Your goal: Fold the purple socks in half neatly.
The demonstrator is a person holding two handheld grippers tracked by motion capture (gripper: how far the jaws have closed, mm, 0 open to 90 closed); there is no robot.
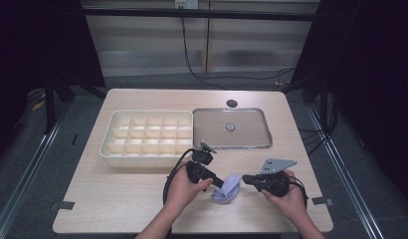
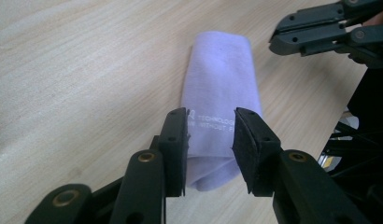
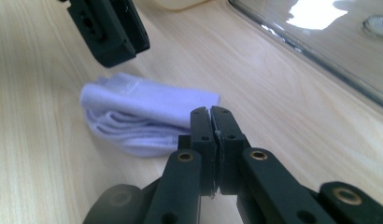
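A folded lilac cloth (image 1: pixel 227 189) lies on the wooden table between my two grippers. Seen from the left gripper view, the cloth (image 2: pixel 220 74) has white print on it and its near end sits between the parted jaws of my left gripper (image 2: pixel 210 135), which stands open. My left gripper (image 1: pixel 219 183) comes at the cloth from its left. In the right gripper view my right gripper (image 3: pixel 211 121) is shut with nothing between its jaws, just in front of the cloth (image 3: pixel 143 112). From above, my right gripper (image 1: pixel 247 178) points at the cloth's right side.
A white box (image 1: pixel 142 158) divided into several compartments stands behind the hands at the centre left. A clear flat lid (image 1: pixel 232 147) with a small round knob (image 1: pixel 230 127) lies to its right. A dark round hole (image 1: pixel 232 103) marks the table's far side.
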